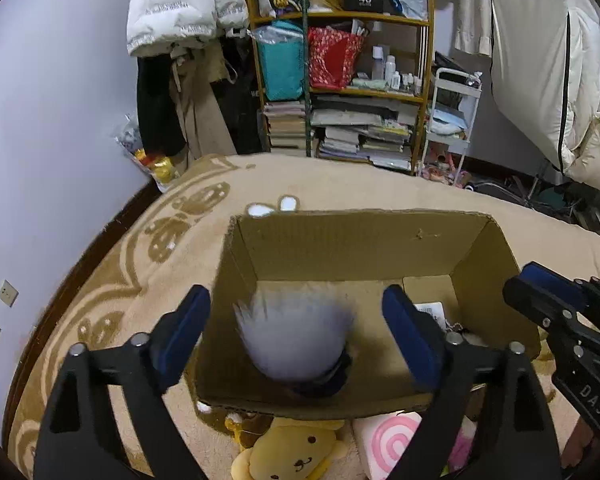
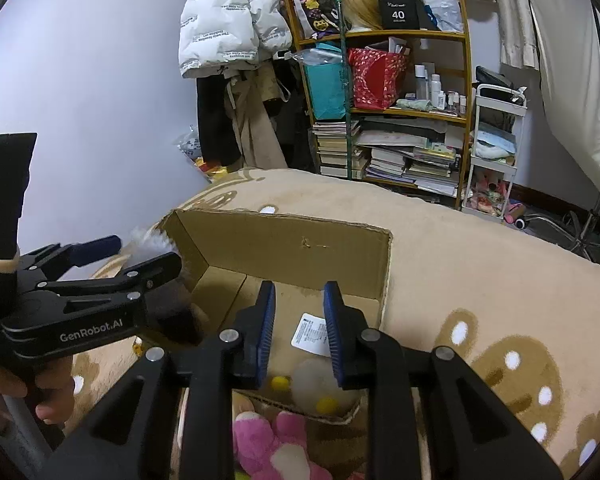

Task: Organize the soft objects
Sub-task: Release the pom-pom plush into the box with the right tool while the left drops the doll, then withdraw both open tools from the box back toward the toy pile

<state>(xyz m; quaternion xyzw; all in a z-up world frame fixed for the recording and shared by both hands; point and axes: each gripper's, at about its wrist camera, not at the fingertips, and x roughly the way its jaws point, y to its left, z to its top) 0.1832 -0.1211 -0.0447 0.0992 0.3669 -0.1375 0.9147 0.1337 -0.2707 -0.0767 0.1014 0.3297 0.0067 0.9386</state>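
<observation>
Left tongs [image 1: 296,340] tilted down, spread wide over cardboard box [image 1: 364,240].

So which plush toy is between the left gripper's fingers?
The white-haired doll, blurred over the cardboard box; the yellow dog plush lies outside.

Cardboard box [image 1: 364,240] on patterned blanket [image 1: 140,272]

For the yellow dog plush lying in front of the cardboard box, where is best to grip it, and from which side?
Probably grip the yellow dog plush across its round head, coming from above: it lies face up, unobstructed, below the cardboard box.
</observation>
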